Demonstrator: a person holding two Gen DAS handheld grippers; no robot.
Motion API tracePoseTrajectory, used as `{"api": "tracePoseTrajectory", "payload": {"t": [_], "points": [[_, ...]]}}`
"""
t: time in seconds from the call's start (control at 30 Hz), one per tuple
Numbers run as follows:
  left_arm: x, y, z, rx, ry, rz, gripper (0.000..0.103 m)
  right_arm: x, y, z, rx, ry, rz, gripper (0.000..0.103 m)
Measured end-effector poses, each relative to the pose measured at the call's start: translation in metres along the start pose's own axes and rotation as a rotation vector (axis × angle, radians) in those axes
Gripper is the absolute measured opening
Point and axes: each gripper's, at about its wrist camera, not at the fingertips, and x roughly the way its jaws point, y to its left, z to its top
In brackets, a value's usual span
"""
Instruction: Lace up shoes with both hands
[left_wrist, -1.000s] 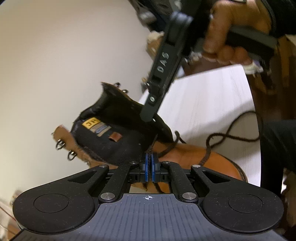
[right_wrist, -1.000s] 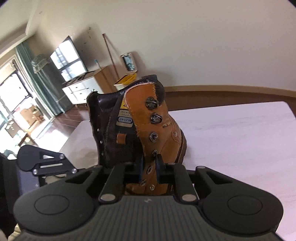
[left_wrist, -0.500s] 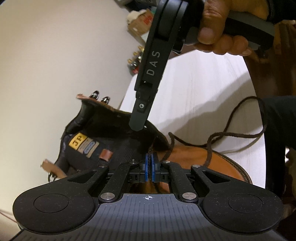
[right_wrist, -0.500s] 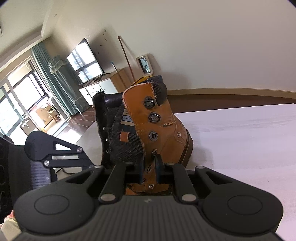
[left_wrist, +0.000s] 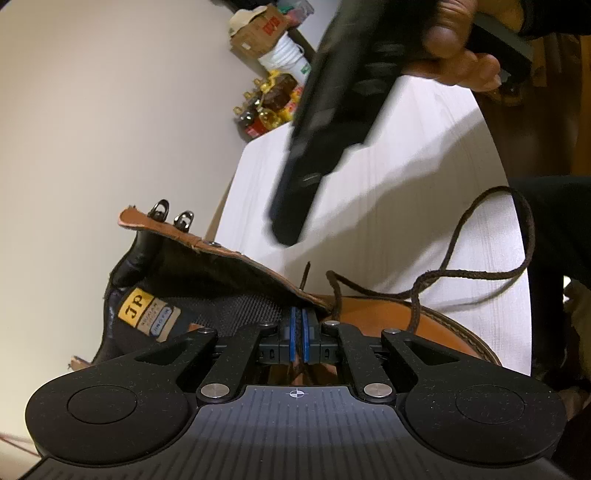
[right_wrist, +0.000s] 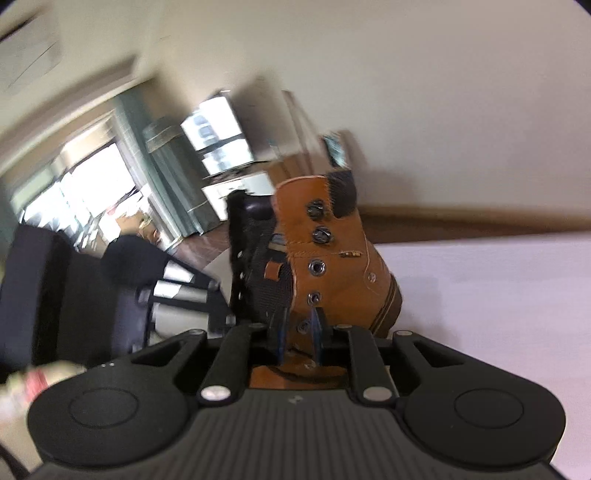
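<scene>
Two grippers on one tan leather boot (left_wrist: 424, 325), which stands on white tabletop (left_wrist: 406, 206). Left gripper (left_wrist: 300, 334): blue pads (left_wrist: 294, 332) pressed together, no gap; whether lace is pinched betw. them can't tell. Dark brown lace (left_wrist: 480, 275) loops over tabletop right of fingers. Right gripper (right_wrist: 298, 334): jaws opening, eyelet flap (right_wrist: 314, 258) betw. fingers, pads not pressing it. Boot shaft upright just beyond fingertips, tongue (right_wrist: 273, 291) to left. Person's hand (left_wrist: 454, 48) grips right tool's handle, blurred.

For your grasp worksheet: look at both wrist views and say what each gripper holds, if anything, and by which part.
The left gripper is shut, apparently pinching the brown bootlace at the boot; the exact spot is hidden. The right gripper is opening beside the eyelet flap; a grip cannot be told.
</scene>
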Motion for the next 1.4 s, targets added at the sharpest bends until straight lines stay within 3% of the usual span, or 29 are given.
{"api": "tracePoseTrajectory", "payload": {"t": [0.13,0.3,0.5,0.53,0.57,0.67,0.77,0.9,0.97,1.07,1.13,1.17,1.3,1.4], "points": [[-0.001,0.0,-0.003,-0.008,-0.014,-0.002,0.004,0.0,-0.004,-0.01,-0.094,0.017,0.034,0.018],[-0.003,0.003,-0.006,-0.03,-0.022,-0.014,0.004,0.011,-0.014,-0.014,-0.099,0.017,0.083,0.019],[-0.003,0.005,-0.003,-0.036,-0.026,-0.014,0.004,0.027,-0.024,-0.014,-0.009,-0.003,0.192,0.018],[-0.001,0.006,-0.003,-0.038,-0.028,-0.013,0.004,0.029,-0.026,-0.013,0.005,0.002,0.204,0.011],[0.0,0.006,-0.003,-0.041,-0.031,-0.012,0.004,0.029,-0.025,-0.014,0.01,0.008,0.206,0.005],[-0.006,0.004,-0.005,-0.073,-0.042,-0.005,0.005,0.029,-0.024,-0.014,0.022,0.015,0.21,0.003],[-0.021,0.006,-0.012,-0.128,-0.061,-0.009,0.009,0.013,-0.02,-0.012,0.005,-0.003,0.142,0.003],[-0.055,0.015,-0.037,-0.261,-0.098,0.003,0.015,-0.037,-0.017,-0.014,-0.023,-0.009,-0.044,0.003],[-0.071,0.022,-0.06,-0.35,-0.085,0.048,0.019,-0.064,-0.023,-0.018,-0.014,-0.004,-0.153,0.003],[-0.083,0.031,-0.097,-0.47,-0.034,0.115,0.019,-0.12,-0.039,-0.03,0.033,-0.002,-0.391,0.003],[-0.085,0.035,-0.125,-0.554,0.011,0.164,0.025,-0.161,-0.048,-0.04,0.069,-0.008,-0.573,0.003],[-0.088,0.035,-0.135,-0.581,0.026,0.184,0.026,-0.171,-0.051,-0.042,0.085,-0.015,-0.617,0.003],[-0.1,0.029,-0.173,-0.673,0.087,0.25,0.026,-0.258,-0.052,-0.062,0.16,-0.088,-0.997,0.003],[-0.111,0.022,-0.197,-0.736,0.122,0.297,0.026,-0.306,-0.041,-0.073,0.143,-0.126,-1.256,0.003]]}}
